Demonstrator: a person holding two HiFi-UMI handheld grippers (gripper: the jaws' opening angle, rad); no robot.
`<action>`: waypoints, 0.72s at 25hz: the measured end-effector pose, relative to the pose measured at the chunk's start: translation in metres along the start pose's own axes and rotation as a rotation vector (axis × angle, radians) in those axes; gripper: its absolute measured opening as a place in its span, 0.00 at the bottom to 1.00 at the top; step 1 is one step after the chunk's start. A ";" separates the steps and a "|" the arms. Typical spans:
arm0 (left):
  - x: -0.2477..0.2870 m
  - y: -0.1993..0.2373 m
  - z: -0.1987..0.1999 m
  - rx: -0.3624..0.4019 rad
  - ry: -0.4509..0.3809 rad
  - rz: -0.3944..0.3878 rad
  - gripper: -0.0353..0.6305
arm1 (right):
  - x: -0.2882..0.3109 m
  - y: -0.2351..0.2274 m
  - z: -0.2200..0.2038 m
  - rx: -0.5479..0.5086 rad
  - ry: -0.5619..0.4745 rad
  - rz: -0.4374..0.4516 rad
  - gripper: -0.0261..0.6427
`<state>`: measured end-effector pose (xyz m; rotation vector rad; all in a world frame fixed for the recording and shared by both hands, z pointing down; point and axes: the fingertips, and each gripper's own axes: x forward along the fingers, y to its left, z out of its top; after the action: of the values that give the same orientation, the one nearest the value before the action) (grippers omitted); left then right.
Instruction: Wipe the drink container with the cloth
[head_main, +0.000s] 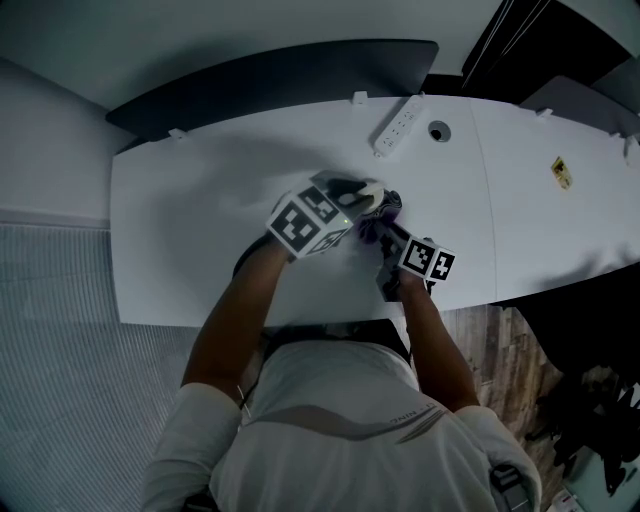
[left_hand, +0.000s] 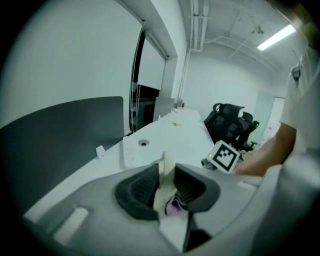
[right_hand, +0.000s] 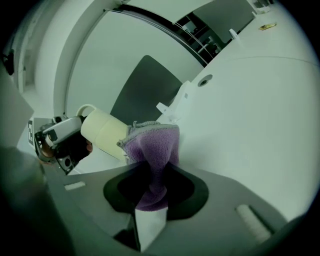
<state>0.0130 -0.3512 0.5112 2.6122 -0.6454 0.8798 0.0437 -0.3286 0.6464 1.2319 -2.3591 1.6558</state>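
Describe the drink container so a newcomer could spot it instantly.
On the white table, look just this side of the power strip. The left gripper clamps the mug: smooth, cream and cylindrical, unlike the fuzzy purple cloth beside it.

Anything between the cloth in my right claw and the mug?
Nothing visible. The purple cloth, pinched in the right claw, appears to lie right against the cream mug, which the left claw holds. The power strip sits farther back on the table.

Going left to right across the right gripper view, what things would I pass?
First the left gripper, then the cream mug, purple cloth, round cable hole, yellow tag.
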 end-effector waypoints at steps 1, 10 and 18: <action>0.000 -0.001 0.000 0.001 0.001 0.002 0.20 | 0.001 -0.003 -0.001 -0.003 0.006 -0.015 0.18; 0.001 -0.001 0.000 0.017 0.011 0.015 0.19 | -0.019 0.008 0.024 -0.133 0.000 -0.048 0.18; 0.001 -0.001 0.000 0.018 0.000 0.018 0.19 | -0.054 0.071 0.101 -0.461 -0.009 0.033 0.18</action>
<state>0.0141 -0.3504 0.5113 2.6264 -0.6643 0.8956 0.0800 -0.3686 0.5229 1.1115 -2.5695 1.0176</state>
